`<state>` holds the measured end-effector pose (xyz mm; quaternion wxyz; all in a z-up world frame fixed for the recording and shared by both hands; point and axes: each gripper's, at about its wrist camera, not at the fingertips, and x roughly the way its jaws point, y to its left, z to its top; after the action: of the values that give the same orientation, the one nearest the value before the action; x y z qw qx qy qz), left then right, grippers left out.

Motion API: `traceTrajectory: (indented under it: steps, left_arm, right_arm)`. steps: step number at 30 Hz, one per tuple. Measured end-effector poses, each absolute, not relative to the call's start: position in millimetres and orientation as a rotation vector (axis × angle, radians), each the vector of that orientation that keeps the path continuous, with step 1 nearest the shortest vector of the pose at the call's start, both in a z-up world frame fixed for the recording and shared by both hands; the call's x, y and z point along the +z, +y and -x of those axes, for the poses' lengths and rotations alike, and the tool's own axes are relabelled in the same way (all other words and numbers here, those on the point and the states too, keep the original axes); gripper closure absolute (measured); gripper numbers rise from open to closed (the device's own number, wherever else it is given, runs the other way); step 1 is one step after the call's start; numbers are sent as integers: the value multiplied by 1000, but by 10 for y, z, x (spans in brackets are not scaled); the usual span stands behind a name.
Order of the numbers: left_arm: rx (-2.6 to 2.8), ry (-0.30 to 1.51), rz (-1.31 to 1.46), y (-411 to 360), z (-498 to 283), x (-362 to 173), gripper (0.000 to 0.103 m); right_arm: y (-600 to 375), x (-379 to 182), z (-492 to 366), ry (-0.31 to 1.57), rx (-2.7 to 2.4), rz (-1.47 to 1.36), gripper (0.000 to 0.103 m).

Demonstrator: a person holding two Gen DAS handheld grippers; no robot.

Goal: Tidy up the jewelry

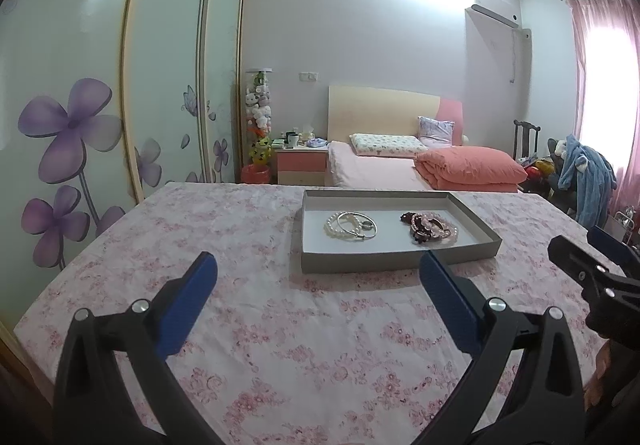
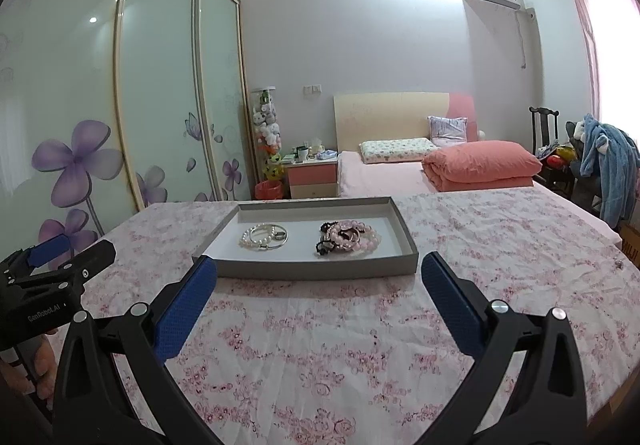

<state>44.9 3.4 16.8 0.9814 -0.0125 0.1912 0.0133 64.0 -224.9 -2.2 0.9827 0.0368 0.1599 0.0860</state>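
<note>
A shallow grey tray (image 1: 384,260) sits on a desk covered by a pink floral cloth (image 1: 248,309); in the left wrist view it lies just above and right of the frame's centre, and in the right wrist view the same tray (image 2: 316,270) sits at centre, slightly left. Inside it are two separate clusters of jewelry. On the left of the tray floor, a white pearl bracelet (image 1: 334,226) lies overlapped by a thin silver bangle (image 1: 357,224), with a small ring (image 1: 367,225) resting inside the bangle's loop. On the right, well apart from the first group, pink bead bracelets (image 1: 438,230) are heaped together with a dark bead bracelet (image 1: 412,223); which piece lies on top cannot be told. In the right wrist view these groups appear as the pearl set (image 2: 260,238) and the pink heap (image 2: 352,239). The left tool (image 1: 318,265) hangs above the cloth at the lower part of its frame, its blue-padded fingers (image 1: 188,305) spread wide and holding nothing, the tip of its right finger overlapping the tray's near wall in the picture. The right tool (image 2: 318,265) is likewise spread wide and empty, with the tray's near wall between its fingertips. Each tool shows at the other view's edge: the right one (image 1: 592,265) at mid-right, the left one (image 2: 60,257) at lower left.
</note>
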Motion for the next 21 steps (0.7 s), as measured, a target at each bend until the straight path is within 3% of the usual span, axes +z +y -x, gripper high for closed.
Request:
traceTrajectory:
  steps: [21]
  left_arm:
    - [34,397,32,36,-463,123,4]
  right_arm:
    - [-2264,-33,-621,325,178,-88,2]
